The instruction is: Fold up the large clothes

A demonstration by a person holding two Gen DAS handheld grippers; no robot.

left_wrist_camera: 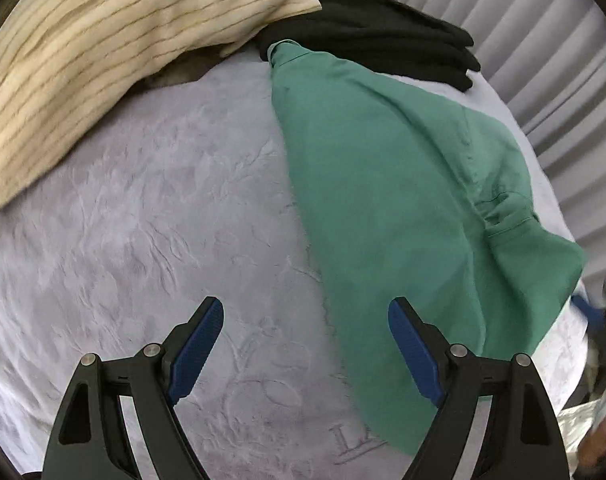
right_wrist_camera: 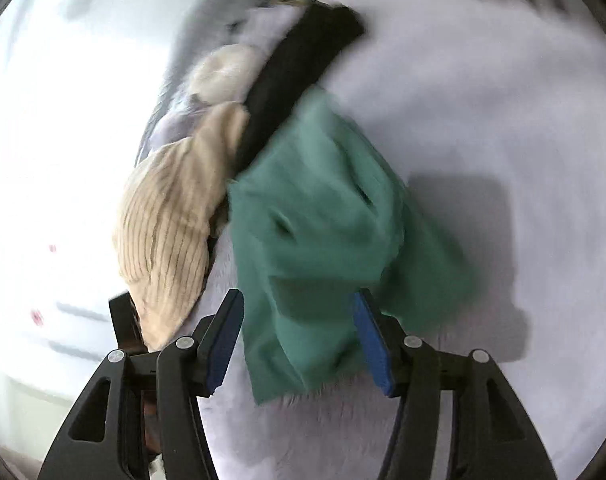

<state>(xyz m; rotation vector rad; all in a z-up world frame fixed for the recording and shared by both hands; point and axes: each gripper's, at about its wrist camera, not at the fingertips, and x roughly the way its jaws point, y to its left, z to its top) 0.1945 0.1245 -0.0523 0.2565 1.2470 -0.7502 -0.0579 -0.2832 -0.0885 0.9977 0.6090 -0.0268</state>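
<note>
Crumpled green cotton shirt [left_wrist_camera: 383,184] on pale embossed bedspread [left_wrist_camera: 143,240], beside folded black garment [left_wrist_camera: 383,36], left gripper [left_wrist_camera: 306,344] fingers released, right gripper [right_wrist_camera: 299,340] fingers released over shirt

A bedroom: embossed white bedspread [left_wrist_camera: 143,220], clothes, pleated curtain [left_wrist_camera: 543,40].

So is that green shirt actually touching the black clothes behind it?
Touching. In the left wrist view the green shirt's narrow far end lies against the folded black clothes, its fabric overlapping their near edge with no blanket showing between.
</note>
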